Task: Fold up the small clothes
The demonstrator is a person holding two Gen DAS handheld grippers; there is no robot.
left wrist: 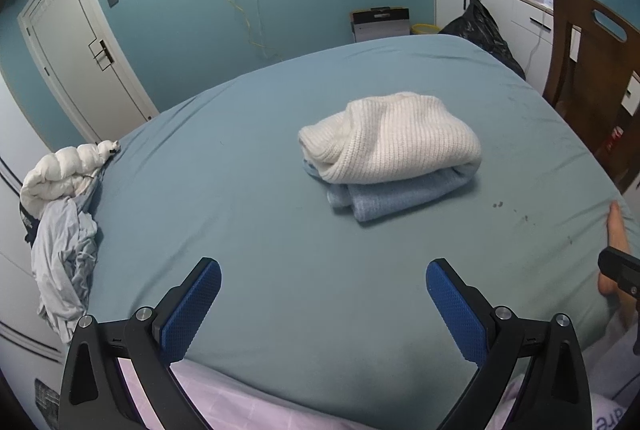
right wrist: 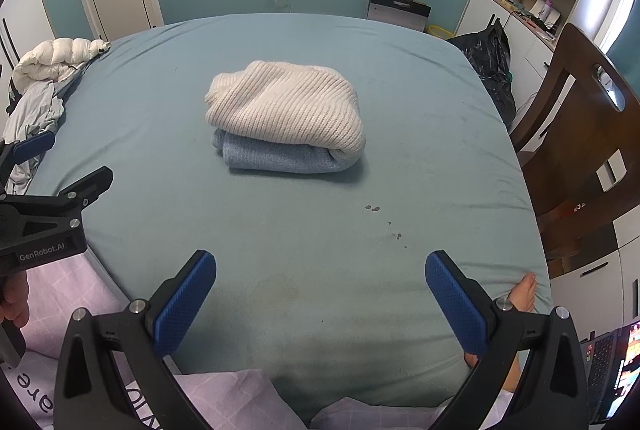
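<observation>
A folded cream knit sweater (left wrist: 392,138) (right wrist: 284,106) lies on top of a folded light blue knit garment (left wrist: 396,194) (right wrist: 276,158) in the middle of the teal bed (left wrist: 240,170) (right wrist: 160,102). My left gripper (left wrist: 322,294) stands open near the bed's front edge, well short of the stack, with nothing between its blue pads. My right gripper (right wrist: 320,290) is also open and empty, likewise on the near side of the stack. The left gripper's body (right wrist: 44,214) shows at the left edge of the right wrist view.
A heap of unfolded clothes, a white puffer jacket (left wrist: 64,174) (right wrist: 56,58) and pale grey fabric (left wrist: 64,254) (right wrist: 36,114), sits at the bed's left edge. A wooden chair (left wrist: 592,78) (right wrist: 580,138) and a black bag (left wrist: 480,26) (right wrist: 492,66) stand right of the bed. A person's foot (right wrist: 524,294) rests at the right corner.
</observation>
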